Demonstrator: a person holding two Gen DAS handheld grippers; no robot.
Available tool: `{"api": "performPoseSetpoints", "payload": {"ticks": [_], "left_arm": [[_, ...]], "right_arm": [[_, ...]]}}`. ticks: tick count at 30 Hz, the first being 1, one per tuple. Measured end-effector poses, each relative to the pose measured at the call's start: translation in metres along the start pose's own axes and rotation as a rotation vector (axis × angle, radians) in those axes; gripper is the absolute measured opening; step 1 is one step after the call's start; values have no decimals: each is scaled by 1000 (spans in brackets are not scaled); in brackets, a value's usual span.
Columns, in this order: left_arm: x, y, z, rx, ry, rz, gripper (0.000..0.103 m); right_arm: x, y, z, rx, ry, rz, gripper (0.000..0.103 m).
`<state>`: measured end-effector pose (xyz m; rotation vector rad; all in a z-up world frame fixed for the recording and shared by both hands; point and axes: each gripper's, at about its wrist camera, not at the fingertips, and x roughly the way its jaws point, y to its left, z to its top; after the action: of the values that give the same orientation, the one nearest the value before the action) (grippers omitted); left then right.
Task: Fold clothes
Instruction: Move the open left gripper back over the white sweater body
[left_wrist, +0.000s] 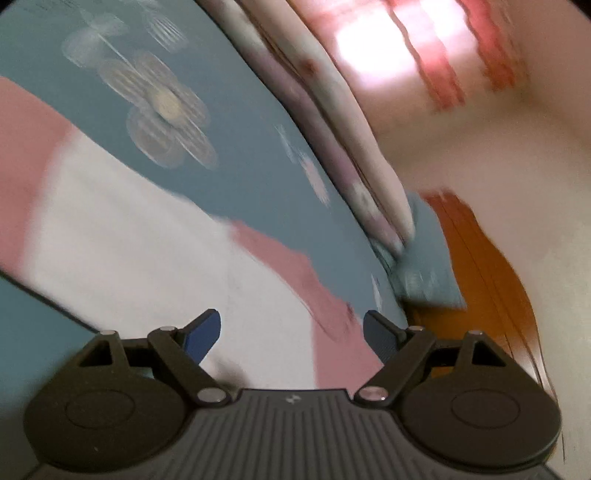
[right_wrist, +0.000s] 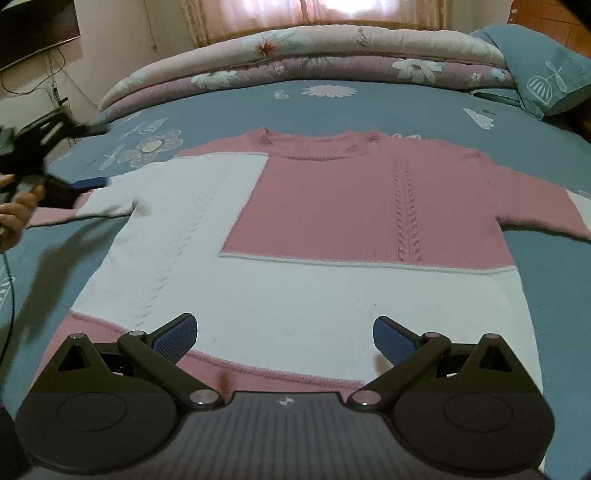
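Observation:
A pink and white knitted sweater (right_wrist: 295, 229) lies flat, face up, on the blue bed, neck toward the far side, both sleeves spread out. My right gripper (right_wrist: 285, 338) is open and empty, just above the sweater's bottom hem. My left gripper (left_wrist: 291, 334) is open and empty over the sweater's left sleeve (left_wrist: 147, 236); the left wrist view is tilted and blurred. The left gripper also shows in the right wrist view (right_wrist: 86, 183), at the left sleeve, held by a hand.
A blue flowered bedsheet (right_wrist: 406, 107) covers the bed. A folded floral quilt (right_wrist: 295, 55) lies along the far edge, with a blue pillow (right_wrist: 546, 74) at far right. Curtains and a window are behind. A cable hangs at the left (right_wrist: 11, 280).

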<state>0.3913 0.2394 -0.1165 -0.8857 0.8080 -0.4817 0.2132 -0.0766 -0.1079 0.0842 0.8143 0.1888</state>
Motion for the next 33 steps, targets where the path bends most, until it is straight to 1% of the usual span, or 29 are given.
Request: {"api": "performPoseSetpoints", "payload": {"ticks": [2, 5, 8, 10, 12, 13, 14, 17, 18, 19, 20, 24, 25, 27, 28, 30, 31, 33], "left_arm": [[14, -6, -9, 7, 44, -15, 84], [23, -6, -16, 21, 72, 2, 84], [23, 5, -18, -48, 108, -42, 84], [21, 6, -14, -58, 94, -62, 84], [21, 2, -15, -44, 85, -73, 88], [23, 0, -17, -36, 93, -65, 88], [26, -2, -18, -28, 102, -55, 88], [34, -9, -25, 25, 139, 42, 88], [34, -11, -27, 49, 140, 91, 88], [35, -12, -28, 60, 140, 120, 88], [34, -12, -31, 65, 141, 127, 88], [30, -27, -41, 132, 156, 251, 88], [29, -32, -43, 151, 153, 296, 88], [30, -41, -48, 164, 155, 410, 88], [30, -44, -50, 157, 164, 416, 88], [24, -54, -59, 112, 162, 364, 88], [22, -62, -64, 115, 160, 335, 88], [14, -82, -80, 156, 168, 298, 88]], "right_arm": [[1, -2, -1, -1, 2, -2, 103], [3, -7, -2, 11, 8, 1, 103], [4, -13, -4, 33, 9, 6, 103], [6, -18, -6, 49, 10, 8, 103], [9, -21, -8, 69, 17, 9, 103], [10, -22, -9, 73, 20, 10, 103], [11, -22, -9, 75, 24, 12, 103], [5, -20, -9, 54, 13, 4, 103], [2, -21, -9, 50, 3, -1, 103], [-1, -22, -8, 51, -5, -7, 103], [-3, -23, -8, 58, -11, -9, 103], [-13, -30, -9, 83, -23, -12, 103], [-15, -30, -9, 82, -25, -15, 103], [-21, -32, -10, 80, -35, -19, 103], [-25, -33, -10, 81, -41, -19, 103], [-32, -36, -11, 86, -52, -21, 103], [-34, -37, -11, 93, -54, -26, 103], [-39, -39, -12, 110, -58, -37, 103]]}}
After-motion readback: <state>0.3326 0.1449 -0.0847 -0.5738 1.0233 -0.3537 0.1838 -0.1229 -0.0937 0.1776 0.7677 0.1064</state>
